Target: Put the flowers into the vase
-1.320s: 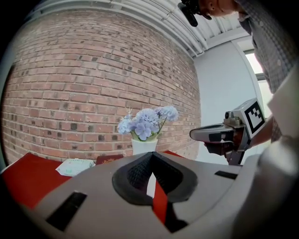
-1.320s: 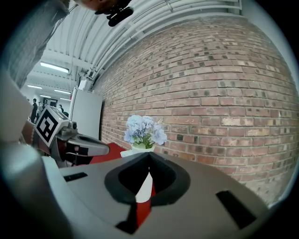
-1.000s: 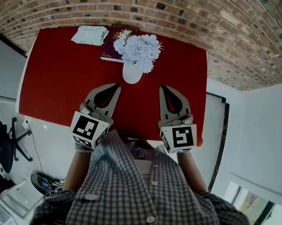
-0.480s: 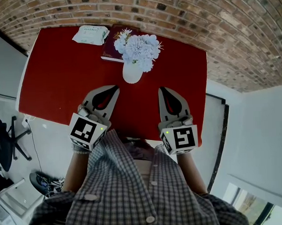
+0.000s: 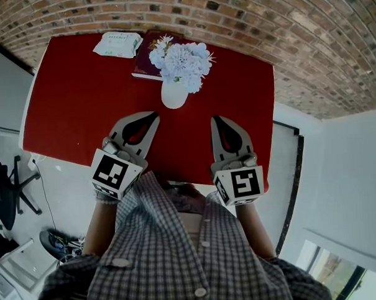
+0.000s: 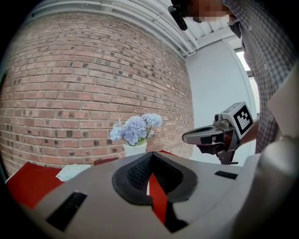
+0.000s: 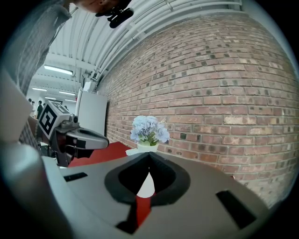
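The flowers (image 5: 181, 62) stand upright in the white vase (image 5: 174, 96) toward the far side of the red bench (image 5: 74, 101); they form a rounded pale-blue bunch with a few white sprigs; the task looks done. That likely explains why the left claw (image 5: 150, 118) and right claw (image 5: 217, 120) hover over the near edge, well apart from the vase; both are closed tight and empty.

Smooth glossy white vase (image 5: 174, 94), matt red tabletop (image 5: 80, 101), rough brick wall (image 5: 244, 19)
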Tool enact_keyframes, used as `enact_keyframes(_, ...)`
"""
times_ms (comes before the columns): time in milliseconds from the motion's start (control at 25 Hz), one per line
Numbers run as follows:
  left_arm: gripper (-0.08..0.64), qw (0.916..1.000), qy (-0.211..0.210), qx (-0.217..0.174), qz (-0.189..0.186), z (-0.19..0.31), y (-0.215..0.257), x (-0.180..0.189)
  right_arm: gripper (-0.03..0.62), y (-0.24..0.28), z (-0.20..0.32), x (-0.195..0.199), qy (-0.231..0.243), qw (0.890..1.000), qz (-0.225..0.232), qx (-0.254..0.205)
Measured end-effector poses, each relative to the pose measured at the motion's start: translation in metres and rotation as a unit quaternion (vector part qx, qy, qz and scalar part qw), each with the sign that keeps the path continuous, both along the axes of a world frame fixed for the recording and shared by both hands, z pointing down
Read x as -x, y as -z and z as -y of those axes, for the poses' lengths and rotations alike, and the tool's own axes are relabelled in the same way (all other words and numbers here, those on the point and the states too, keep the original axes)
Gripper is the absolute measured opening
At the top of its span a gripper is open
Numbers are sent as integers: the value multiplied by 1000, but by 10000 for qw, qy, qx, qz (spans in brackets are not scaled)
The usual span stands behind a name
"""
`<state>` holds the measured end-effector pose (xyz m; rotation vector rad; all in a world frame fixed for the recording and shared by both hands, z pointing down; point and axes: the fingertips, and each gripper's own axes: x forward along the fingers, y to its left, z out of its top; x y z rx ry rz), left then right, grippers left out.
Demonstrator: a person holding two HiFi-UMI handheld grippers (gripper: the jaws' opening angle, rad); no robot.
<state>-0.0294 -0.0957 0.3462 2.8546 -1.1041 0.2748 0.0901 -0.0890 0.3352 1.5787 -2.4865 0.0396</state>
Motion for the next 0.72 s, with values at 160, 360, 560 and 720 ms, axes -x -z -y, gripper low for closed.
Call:
enact_keyframes(160, 8, 10000, -20, -14, 23, 0, 0, -1, 6, -2, -2, -4, -83, 9999, 95, 71)
enact_keyframes(360, 8, 10000, -33, -11, 3, 0, -1, -1, 6, -6, -5, -6, -105, 9998, 77, 145)
enact_keyframes(560, 8, 10000, -75, 2, 19, -1, -1, -3, 6, -4, -5, -6, -100, 9998, 102, 136)
enact_keyframes(720, 7, 9999, -108, 19, 32, -2, -2, -4, 6, -7, -5, -4, -53, 9998, -60, 162)
